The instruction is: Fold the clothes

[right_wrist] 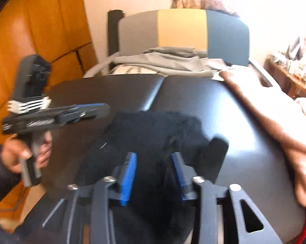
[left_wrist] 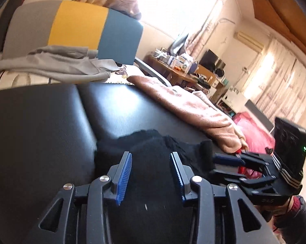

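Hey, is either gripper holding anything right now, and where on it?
Both grippers, left and right, are open above the black garment; nothing is visibly clamped.

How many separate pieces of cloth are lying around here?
3, perhaps more hidden: a black garment on the black padded table, a tan fleece blanket along its right edge, grey clothing beyond it.

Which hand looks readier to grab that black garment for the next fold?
Right, probably, though it's close. The right gripper is open, with the near edge of the black garment between its fingers. Seen from the right camera, the left gripper hovers by the garment's left edge.
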Available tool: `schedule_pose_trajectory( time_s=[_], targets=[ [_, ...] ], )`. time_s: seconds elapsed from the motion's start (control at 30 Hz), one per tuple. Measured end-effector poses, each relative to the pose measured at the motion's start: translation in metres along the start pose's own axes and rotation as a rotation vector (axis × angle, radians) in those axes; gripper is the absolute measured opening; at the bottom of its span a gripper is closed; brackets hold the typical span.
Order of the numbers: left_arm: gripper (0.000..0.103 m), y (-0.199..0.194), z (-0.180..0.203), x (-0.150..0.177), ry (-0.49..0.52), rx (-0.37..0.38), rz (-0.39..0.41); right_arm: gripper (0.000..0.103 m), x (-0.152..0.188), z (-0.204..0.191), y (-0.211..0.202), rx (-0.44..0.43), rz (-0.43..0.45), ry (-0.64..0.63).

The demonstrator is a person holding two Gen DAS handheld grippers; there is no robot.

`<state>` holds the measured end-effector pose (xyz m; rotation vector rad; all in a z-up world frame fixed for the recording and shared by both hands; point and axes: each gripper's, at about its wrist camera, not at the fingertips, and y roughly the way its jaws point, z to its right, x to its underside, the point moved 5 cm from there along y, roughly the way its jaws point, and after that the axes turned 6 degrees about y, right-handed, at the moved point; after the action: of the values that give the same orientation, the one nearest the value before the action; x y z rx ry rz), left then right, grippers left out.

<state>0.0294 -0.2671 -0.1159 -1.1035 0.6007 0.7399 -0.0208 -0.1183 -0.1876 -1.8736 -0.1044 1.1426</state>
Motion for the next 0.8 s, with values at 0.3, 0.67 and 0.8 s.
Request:
schedule_pose_trajectory(
  time_s=[0.3,0.67,0.8],
  targets=[
    [0.033,0.078,-0.036,0.024,-0.098,-0.037,-0.196,0.048,0.005,0.032,0.020,0.001,0.037,0.032],
    [0.047,0.011,-0.054,0.024,-0.285,0.064,0.004,0.067,0.003,0.067,0.005,-0.148,0.036,0.167],
    [0.061,-0.019,-0.070,0.048,-0.357,0.130,0.021,0.103,0.012,0.090,-0.031,-0.301,0.048,0.297]
  ],
)
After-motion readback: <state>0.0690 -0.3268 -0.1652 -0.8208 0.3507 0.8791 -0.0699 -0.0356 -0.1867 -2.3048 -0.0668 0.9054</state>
